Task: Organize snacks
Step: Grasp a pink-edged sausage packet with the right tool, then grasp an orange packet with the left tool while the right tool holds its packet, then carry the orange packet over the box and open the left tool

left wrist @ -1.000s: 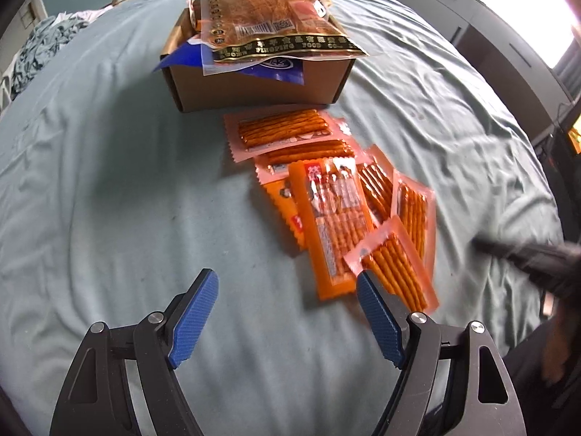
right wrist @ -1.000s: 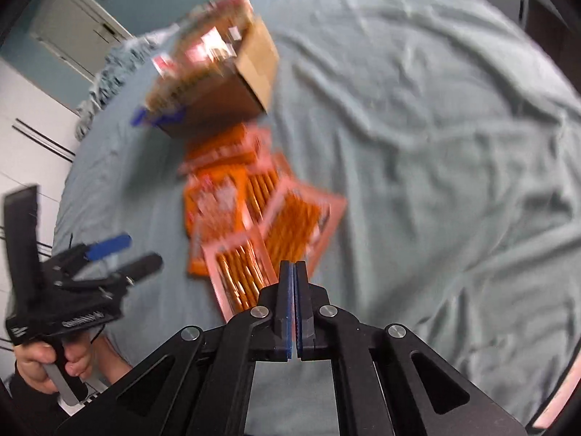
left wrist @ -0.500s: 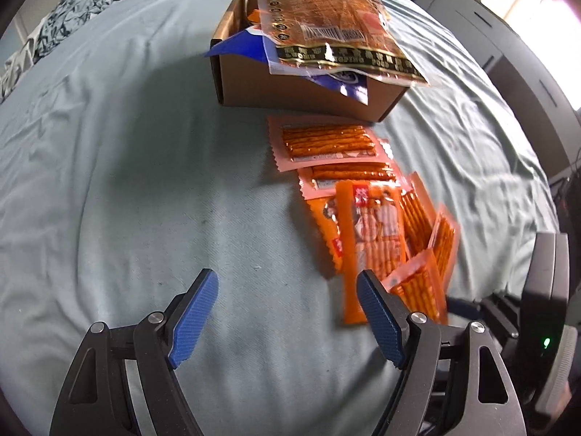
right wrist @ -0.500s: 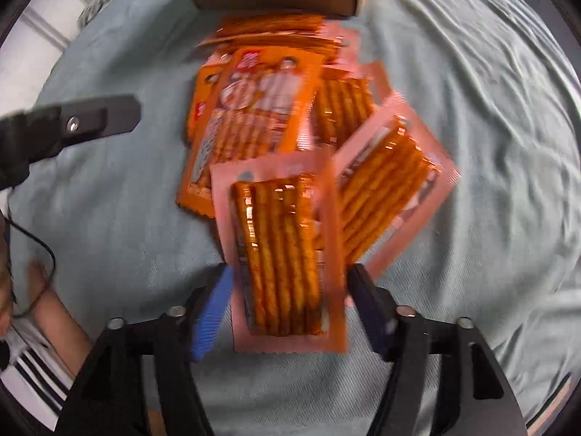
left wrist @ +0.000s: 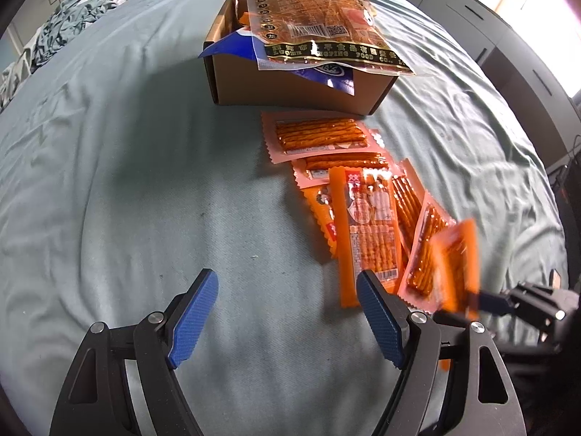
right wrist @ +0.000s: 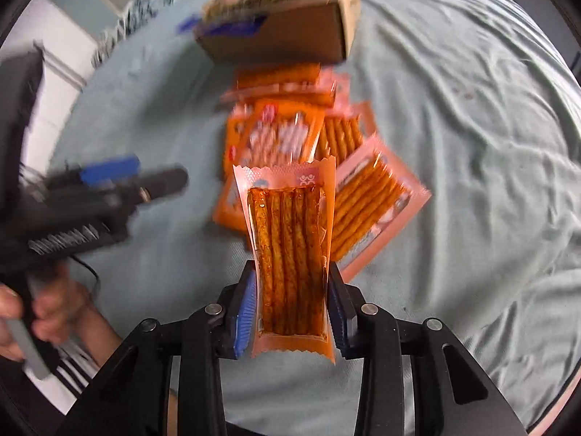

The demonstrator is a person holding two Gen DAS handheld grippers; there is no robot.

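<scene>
Rumpled teal bedsheet (left wrist: 145,181); right gripper (right wrist: 292,301) closing on glossy stick-snack packet (right wrist: 290,247); left gripper (left wrist: 287,312) spread, empty.

Daylight from blown-out window top right; fisheye edges bent, dark corners; right wrist view motion-blurred.

Motion-blurred cardboard box (right wrist: 283,32) and left claw (right wrist: 145,178)

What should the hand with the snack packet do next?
Probably lift the spicy stick packet clear and carry it toward the cardboard box. The right gripper is closing its fingers on the packet's sides, the packet already bows, and the box beyond the pile holds other snacks. The left gripper is open and empty.
</scene>
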